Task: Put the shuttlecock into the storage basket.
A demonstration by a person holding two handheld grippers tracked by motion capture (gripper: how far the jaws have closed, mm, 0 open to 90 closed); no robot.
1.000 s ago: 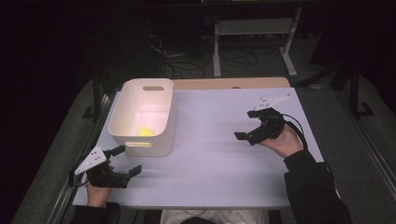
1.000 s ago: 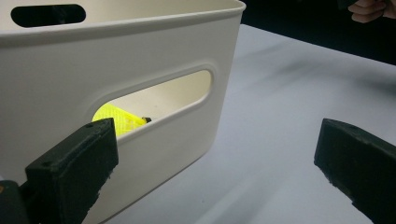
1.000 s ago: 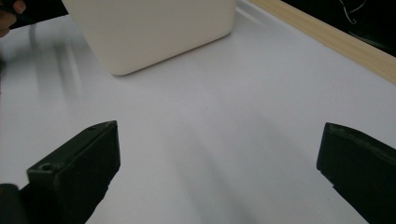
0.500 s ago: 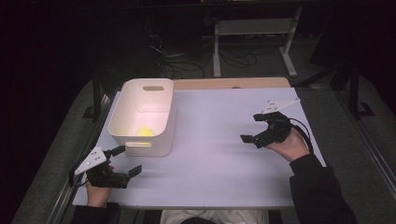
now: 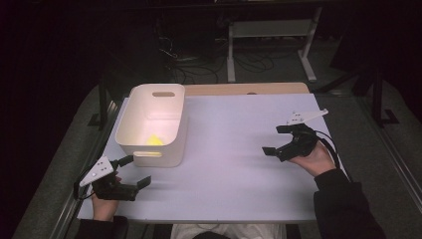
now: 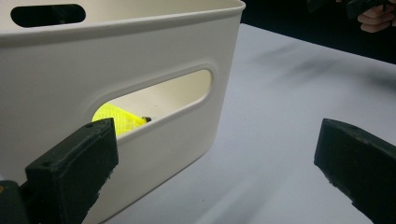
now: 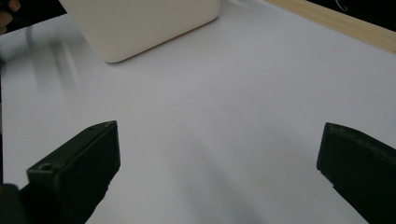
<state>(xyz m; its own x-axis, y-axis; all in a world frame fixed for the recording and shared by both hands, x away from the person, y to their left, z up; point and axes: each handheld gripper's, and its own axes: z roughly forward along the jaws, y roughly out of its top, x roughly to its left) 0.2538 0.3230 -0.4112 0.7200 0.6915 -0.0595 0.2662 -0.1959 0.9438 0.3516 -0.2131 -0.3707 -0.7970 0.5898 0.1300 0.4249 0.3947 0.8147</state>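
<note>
A white plastic bin [image 5: 152,124] with handle slots stands at the table's left, and a yellow object [image 5: 155,140] lies inside it near the front wall. Through the front slot of the bin [image 6: 140,70] the yellow object [image 6: 116,119] shows in the left gripper view. My left gripper [image 5: 135,172] is open just in front of the bin's near left corner, holding nothing. My right gripper [image 5: 275,140] is open over the table's right side, empty, jaws pointing left toward the bin [image 7: 140,23].
The white tabletop [image 5: 229,149] has a wooden strip [image 5: 244,88] along its far edge. Beyond the table stand a metal frame [image 5: 271,35] and cables on a dark floor.
My right gripper has drifted right and slightly toward the near edge. The left gripper has stayed almost in place.
</note>
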